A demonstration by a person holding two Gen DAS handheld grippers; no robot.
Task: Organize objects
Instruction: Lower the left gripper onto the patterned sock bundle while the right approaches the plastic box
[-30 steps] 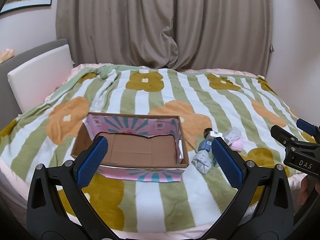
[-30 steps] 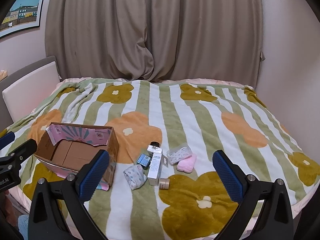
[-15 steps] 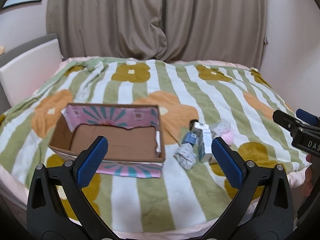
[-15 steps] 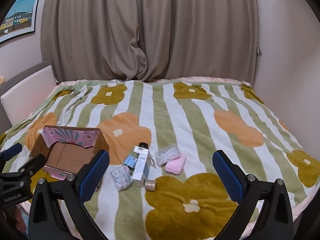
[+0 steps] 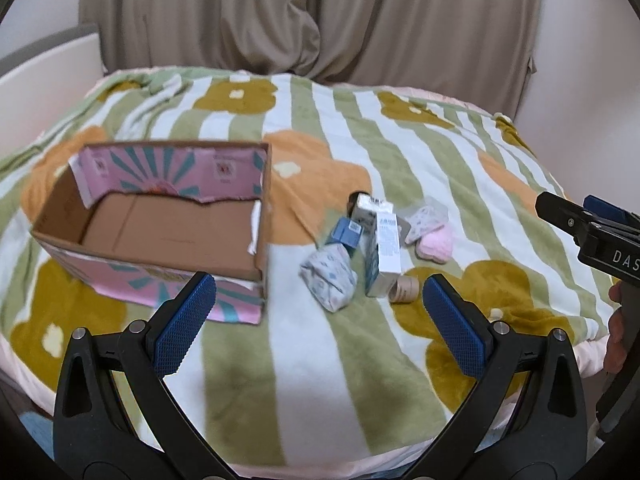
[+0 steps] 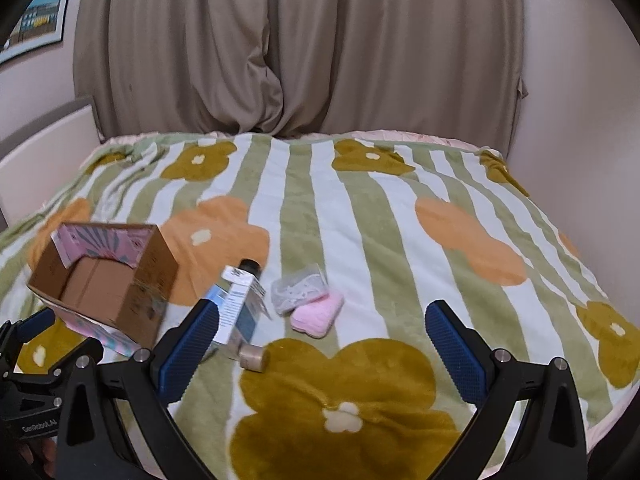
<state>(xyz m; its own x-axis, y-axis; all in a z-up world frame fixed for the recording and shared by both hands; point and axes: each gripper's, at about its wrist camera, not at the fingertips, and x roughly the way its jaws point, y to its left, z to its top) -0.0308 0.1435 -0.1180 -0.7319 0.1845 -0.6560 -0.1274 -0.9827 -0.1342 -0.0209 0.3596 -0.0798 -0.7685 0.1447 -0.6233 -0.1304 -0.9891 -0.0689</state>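
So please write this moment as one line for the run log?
phase: approach | left claw: open, empty | right claw: open, empty | cardboard box: empty, on blanket | small items: beside box, untouched

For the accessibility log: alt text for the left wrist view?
Open left gripper hovers over a floral striped blanket, with an empty cardboard box at left and small items, including a white carton and pink cloth, at right.

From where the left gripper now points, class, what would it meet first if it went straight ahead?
Probably the patterned fabric bundle, which lies just ahead between the open fingers of the left gripper, right of the cardboard box. Depth is uncertain; it might touch the blanket first.
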